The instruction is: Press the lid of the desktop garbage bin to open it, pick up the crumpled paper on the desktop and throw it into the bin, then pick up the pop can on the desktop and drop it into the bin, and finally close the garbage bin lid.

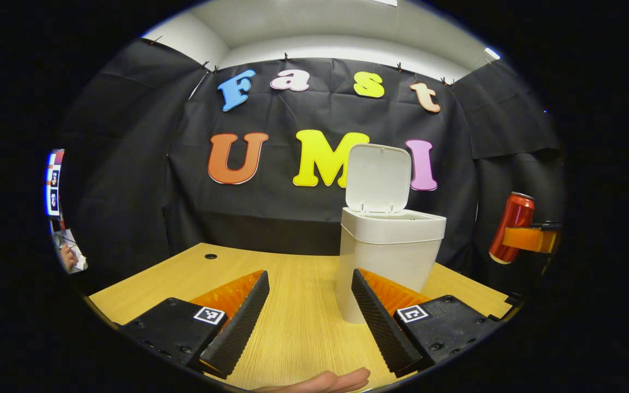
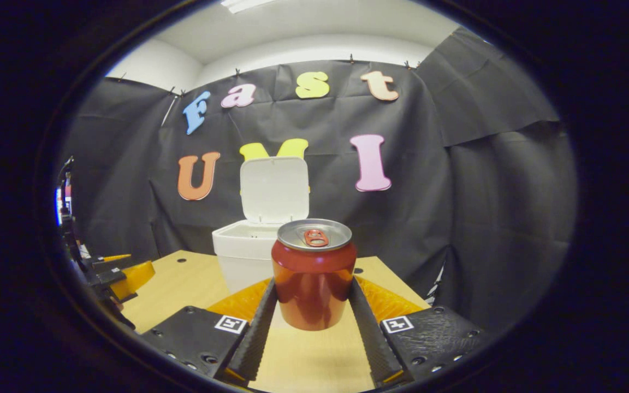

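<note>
The white desktop bin (image 1: pixel 388 256) stands on the wooden table with its lid (image 1: pixel 377 177) tipped up and open. My left gripper (image 1: pixel 310 295) is open and holds nothing, low over the table just left of the bin. In the left gripper view the red pop can (image 1: pixel 511 227) hangs in the air at the far right, clamped by the other gripper. In the right gripper view my right gripper (image 2: pixel 313 305) is shut on the red pop can (image 2: pixel 313 275), lifted above the table. The bin (image 2: pixel 243 254) with its raised lid (image 2: pixel 274 190) stands behind the can.
The wooden table (image 1: pixel 298 327) has a small round hole (image 1: pixel 211 256) near its back left. A fingertip (image 1: pixel 325 382) shows at the bottom edge of the left gripper view. The left gripper (image 2: pixel 120 275) appears at the left of the right gripper view.
</note>
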A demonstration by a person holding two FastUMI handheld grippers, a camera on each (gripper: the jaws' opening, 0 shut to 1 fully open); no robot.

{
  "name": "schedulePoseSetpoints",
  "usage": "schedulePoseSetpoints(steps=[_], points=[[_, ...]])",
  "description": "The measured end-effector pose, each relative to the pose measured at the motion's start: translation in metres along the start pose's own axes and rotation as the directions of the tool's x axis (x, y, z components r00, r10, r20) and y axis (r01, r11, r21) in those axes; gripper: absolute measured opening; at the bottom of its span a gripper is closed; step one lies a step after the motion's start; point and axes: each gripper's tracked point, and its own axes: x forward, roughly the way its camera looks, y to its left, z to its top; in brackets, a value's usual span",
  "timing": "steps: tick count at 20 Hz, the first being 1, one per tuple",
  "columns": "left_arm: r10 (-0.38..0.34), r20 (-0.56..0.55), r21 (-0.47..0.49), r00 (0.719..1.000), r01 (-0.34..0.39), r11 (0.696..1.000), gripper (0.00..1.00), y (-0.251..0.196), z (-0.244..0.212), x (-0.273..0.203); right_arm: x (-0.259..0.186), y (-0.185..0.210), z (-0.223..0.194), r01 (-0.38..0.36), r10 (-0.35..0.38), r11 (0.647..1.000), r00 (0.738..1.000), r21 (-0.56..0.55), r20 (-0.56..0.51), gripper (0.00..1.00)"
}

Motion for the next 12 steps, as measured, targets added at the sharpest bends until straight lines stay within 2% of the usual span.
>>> schedulePoseSetpoints(steps=[5, 12], points=[[0.033, -0.018, 0.057, 0.999, -0.032, 0.998, 0.99, 0.022, -0.014, -0.002, 0.016, 0.022, 0.053, 0.006, -0.005, 0.998, 1.0, -0.059, 0.024, 0.75], [0.042, -0.047, 0.059, 0.998, -0.039, 0.998, 0.99, 0.03, -0.023, -0.001, 0.044, 0.078, 0.108, -0.038, 0.044, 0.987, 0.998, -0.158, 0.035, 0.75]])
